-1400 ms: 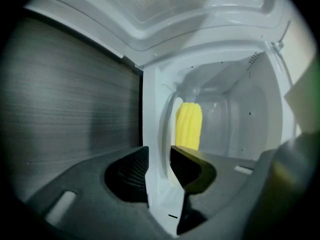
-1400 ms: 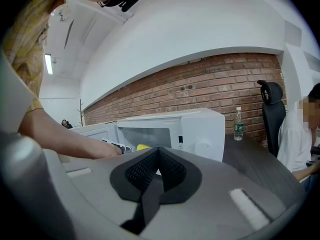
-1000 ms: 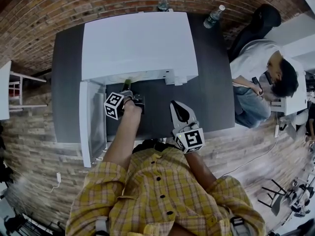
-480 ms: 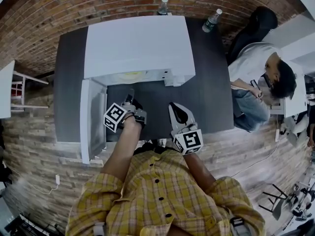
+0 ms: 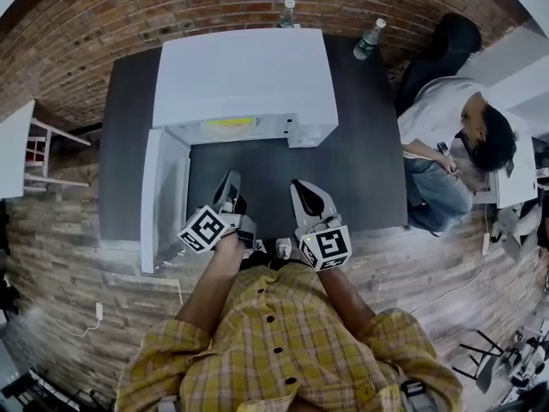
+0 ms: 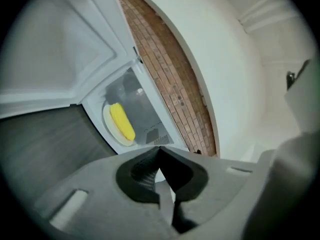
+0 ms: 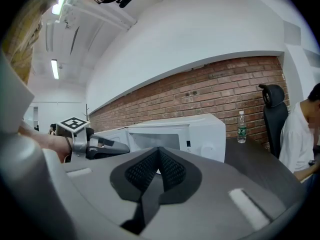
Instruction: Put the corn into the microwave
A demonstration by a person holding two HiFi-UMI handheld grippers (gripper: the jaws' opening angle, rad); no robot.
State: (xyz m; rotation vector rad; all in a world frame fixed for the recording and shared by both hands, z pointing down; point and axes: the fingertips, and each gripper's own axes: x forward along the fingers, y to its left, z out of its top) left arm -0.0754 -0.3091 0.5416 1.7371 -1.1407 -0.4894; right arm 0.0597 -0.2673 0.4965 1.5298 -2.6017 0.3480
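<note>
Dark counter: microwave, door open left, corn inside (on plate). Left claw, right claw: clenched, empty. Risk: closing door likely clips left claw.

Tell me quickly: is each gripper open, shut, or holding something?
Left gripper: shut, holding nothing.
Right gripper: shut, holding nothing.

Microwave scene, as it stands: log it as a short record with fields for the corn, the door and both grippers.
corn: inside the microwave, lying on the white plate
door: open, swung to the left in the head view
left gripper: shut, empty, in front of the opening
right gripper: shut, empty, beside the left one over the dark table
task state: corn is in; door not yet closed
</note>
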